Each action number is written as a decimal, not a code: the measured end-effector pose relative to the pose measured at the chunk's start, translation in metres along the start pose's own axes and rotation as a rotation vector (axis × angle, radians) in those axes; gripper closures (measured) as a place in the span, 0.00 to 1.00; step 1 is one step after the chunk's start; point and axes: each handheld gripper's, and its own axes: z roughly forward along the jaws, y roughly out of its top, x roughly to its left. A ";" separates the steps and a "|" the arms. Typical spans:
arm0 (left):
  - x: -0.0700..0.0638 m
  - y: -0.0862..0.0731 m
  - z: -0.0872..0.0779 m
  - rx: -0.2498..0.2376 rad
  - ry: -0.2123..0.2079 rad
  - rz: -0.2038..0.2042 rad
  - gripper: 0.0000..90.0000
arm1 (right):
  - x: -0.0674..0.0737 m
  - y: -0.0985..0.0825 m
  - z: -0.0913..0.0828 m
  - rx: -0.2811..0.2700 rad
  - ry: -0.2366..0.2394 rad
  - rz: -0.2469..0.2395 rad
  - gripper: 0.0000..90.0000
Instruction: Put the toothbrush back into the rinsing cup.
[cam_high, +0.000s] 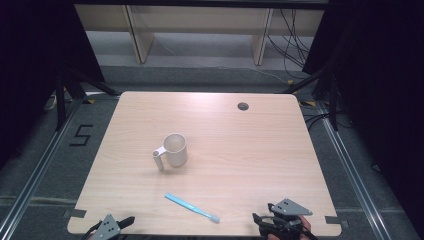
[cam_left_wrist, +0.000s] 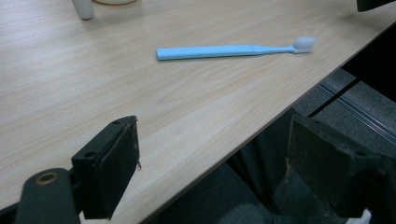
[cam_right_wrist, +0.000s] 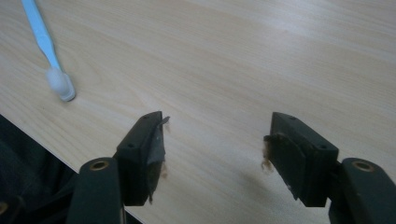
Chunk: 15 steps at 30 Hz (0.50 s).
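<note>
Lying flat near the table (cam_high: 210, 120) front edge, toothbrush (cam_high: 192, 207) between both tools, mug (cam_high: 174, 149) upright behind it; left tool (cam_high: 120, 223) and right tool (cam_high: 264, 224) gape wide, empty, poised for pickup.

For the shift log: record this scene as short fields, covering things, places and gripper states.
surface: light wooden table
cup: white plastic mug with a handle, upright, mid-table
brush: light blue plastic toothbrush with white bristles, lying flat near the front edge, apart from the mug
left hand-held gripper: open, empty, at the front left corner
right hand-held gripper: open, empty, right of the bristles
</note>
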 end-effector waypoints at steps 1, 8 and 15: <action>0.000 0.000 0.000 0.005 -0.003 -0.001 0.18 | 0.000 0.000 0.000 0.000 0.000 0.000 0.43; 0.000 0.000 0.000 -0.009 -0.003 -0.002 0.18 | 0.002 0.001 0.000 -0.013 0.015 -0.010 0.50; 0.001 0.000 0.000 -0.004 0.000 0.000 0.18 | 0.006 0.002 0.001 -0.012 0.083 -0.019 0.58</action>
